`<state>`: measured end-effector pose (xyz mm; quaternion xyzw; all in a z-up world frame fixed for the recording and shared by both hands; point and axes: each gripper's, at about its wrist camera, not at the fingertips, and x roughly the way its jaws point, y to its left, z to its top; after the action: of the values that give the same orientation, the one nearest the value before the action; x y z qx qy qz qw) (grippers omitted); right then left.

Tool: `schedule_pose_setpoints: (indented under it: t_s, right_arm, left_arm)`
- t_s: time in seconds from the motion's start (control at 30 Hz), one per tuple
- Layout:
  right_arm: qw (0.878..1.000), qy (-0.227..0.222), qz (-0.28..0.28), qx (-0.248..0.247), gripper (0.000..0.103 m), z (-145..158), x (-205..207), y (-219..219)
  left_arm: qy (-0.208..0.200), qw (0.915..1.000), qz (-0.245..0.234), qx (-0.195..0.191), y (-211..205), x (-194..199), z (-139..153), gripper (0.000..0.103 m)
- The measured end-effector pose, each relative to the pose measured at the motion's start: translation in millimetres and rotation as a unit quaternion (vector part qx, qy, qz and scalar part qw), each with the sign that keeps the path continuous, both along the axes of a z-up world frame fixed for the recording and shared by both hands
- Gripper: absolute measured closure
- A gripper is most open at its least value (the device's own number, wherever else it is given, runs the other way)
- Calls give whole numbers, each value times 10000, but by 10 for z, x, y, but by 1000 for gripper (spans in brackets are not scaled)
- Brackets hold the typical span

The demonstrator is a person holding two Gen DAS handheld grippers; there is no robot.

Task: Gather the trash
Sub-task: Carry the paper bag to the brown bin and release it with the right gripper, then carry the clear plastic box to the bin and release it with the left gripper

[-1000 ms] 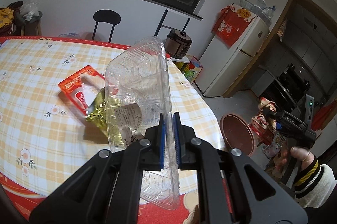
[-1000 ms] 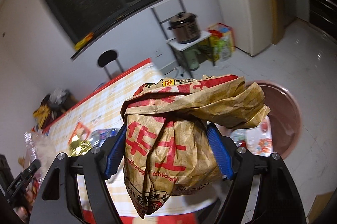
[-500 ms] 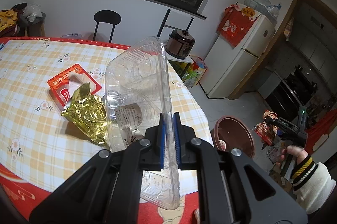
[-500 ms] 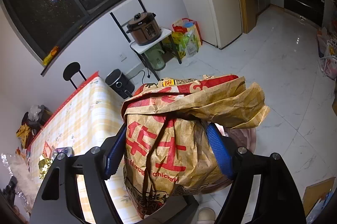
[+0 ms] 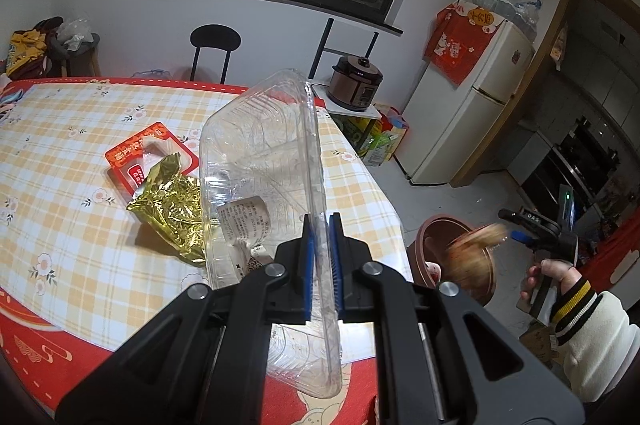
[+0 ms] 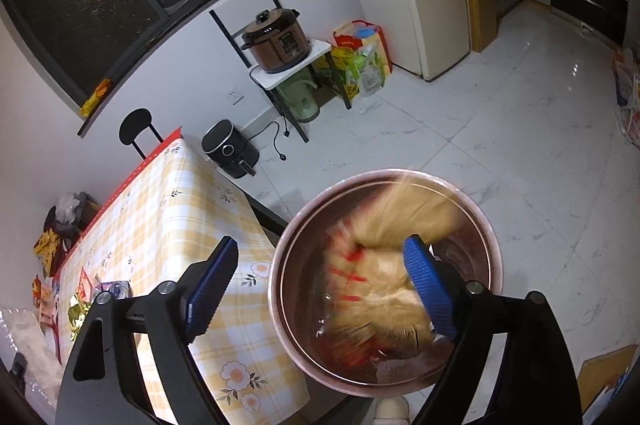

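Pinching a clear tray (image 5: 272, 161) by its rim, your left tool (image 5: 321, 261) has its blue pads pressed together on the plastic at frame centre, above the checked surface (image 5: 60, 185). Left of the tray lie a gold wrapper (image 5: 168, 201) and a red packet (image 5: 140, 153), touching each other. Your right tool (image 6: 320, 285) is spread wide, pads apart, over the bin (image 6: 490, 237) on the floor just beside the surface's edge. A brown paper bag (image 6: 384, 265), motion-blurred, sits within the bin's mouth at lower centre of the right view, free of both pads.
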<state>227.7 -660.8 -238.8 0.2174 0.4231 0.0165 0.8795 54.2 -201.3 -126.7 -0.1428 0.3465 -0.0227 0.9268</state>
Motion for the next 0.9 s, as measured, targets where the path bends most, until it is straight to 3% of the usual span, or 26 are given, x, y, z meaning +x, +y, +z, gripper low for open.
schedule_pose_setpoints:
  t_s: [0.27,0.5,0.7,0.9]
  right_arm:
    - [9979,-616,111,-149,7,437,-205,78]
    - [9921,-1155,146,-478,5,906,-512,17]
    - [9898,-1265,-56,-658,5,1067,-839,-255]
    - [9895,-1205,-488,-629,5,1071,-1153,-655]
  left_arm:
    - [-131,9997,-224,23,-100,22,107,92]
    - [-182,9967,-789,-32,-423,218,122,92]
    - [-183,9890,-1469,-76,-939,475,95,92]
    - [-102,9749,-2220,-116,-1585,755,0,91]
